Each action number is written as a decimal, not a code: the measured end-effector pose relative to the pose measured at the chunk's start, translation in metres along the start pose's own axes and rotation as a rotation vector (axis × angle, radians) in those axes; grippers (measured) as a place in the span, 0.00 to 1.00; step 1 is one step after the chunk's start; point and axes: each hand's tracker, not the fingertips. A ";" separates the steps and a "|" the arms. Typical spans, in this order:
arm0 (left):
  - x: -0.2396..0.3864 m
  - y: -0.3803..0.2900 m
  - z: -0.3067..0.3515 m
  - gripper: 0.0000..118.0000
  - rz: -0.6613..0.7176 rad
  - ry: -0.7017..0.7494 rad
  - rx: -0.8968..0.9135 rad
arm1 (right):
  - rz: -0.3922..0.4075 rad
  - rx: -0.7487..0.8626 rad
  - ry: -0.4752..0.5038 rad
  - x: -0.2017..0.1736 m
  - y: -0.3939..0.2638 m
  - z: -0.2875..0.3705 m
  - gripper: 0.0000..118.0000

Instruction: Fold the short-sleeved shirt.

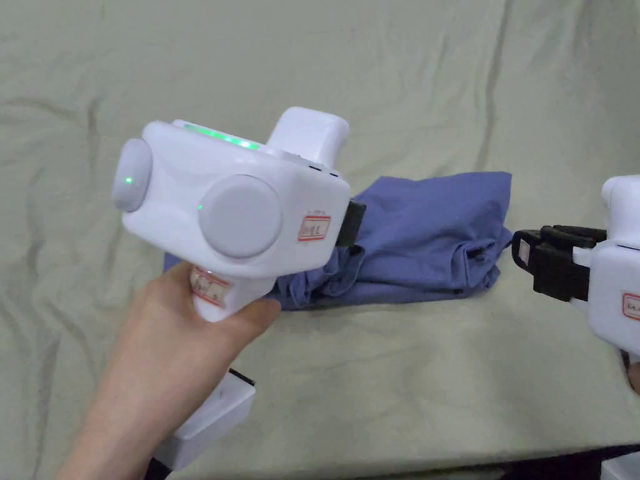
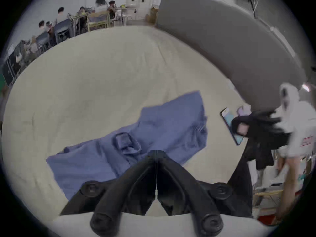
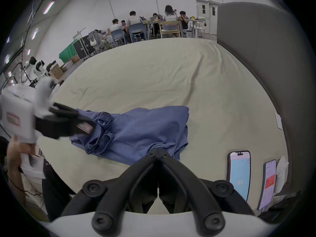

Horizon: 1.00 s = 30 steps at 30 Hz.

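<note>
while 1 blue shirt (image 1: 431, 240) lies bunched on the sheet (image 1: 375, 75), 2 claws hover pressed together.

The shirt (image 1: 431, 237) lies bunched on the bed (image 1: 375, 75), about midway across it. The left hand-held gripper (image 2: 156, 153) is over the shirt's left end; the right hand-held gripper (image 3: 159, 152) sits just beside its right end. Two phones (image 3: 239, 175) lie on the bed, right of the shirt. People (image 3: 133, 18) sit around tables beyond the bed's far edge.
</note>
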 end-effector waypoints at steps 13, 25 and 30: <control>-0.169 -0.073 -0.041 0.76 0.439 0.136 -0.136 | 0.039 0.005 0.011 -0.022 0.000 0.016 0.02; -0.182 -0.076 0.004 0.12 0.407 0.011 -0.033 | 0.067 -0.046 -0.023 -0.027 -0.001 0.005 0.02; -0.212 -0.069 0.068 0.12 0.382 0.316 -0.025 | 0.075 -0.021 0.007 -0.032 0.004 0.007 0.02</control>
